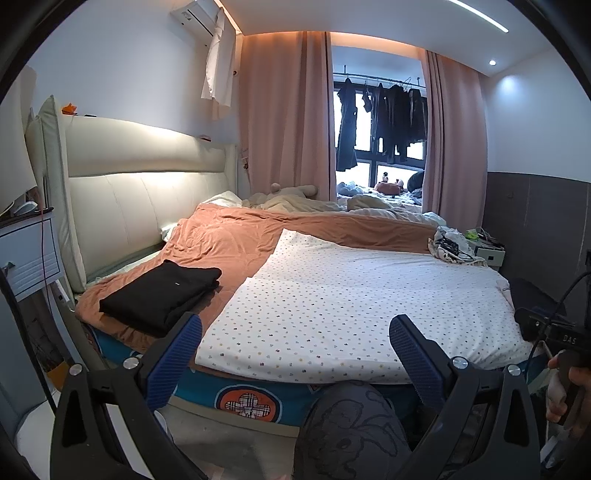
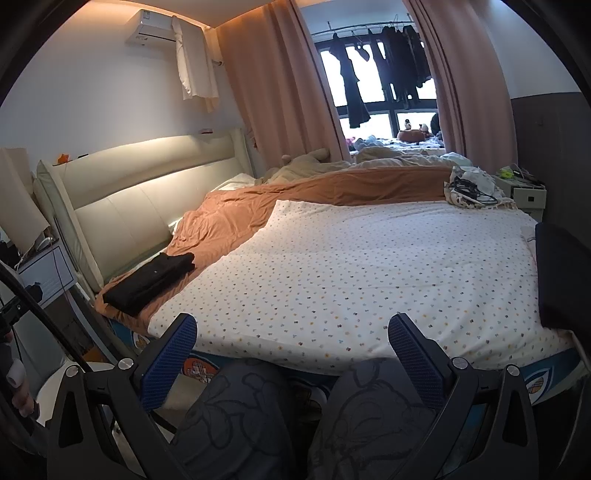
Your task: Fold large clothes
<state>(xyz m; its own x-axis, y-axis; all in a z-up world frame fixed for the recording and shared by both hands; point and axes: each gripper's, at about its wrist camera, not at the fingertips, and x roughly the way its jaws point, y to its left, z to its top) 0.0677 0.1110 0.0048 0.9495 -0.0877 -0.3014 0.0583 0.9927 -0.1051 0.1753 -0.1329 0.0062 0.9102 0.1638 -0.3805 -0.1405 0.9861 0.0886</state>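
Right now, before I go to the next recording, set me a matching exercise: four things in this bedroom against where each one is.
Things:
1. folded black garment
2. dotted white cover
3. white shirt
4. dark clothes

Places:
A. hanging on the rail at the window
B. spread flat over the near part of the bed
C. hanging below the air conditioner
D. lying on the orange blanket near the headboard

Pairs: 1-D, 2-B, 3-C, 4-A. Both grippers, left and right, are open and empty.
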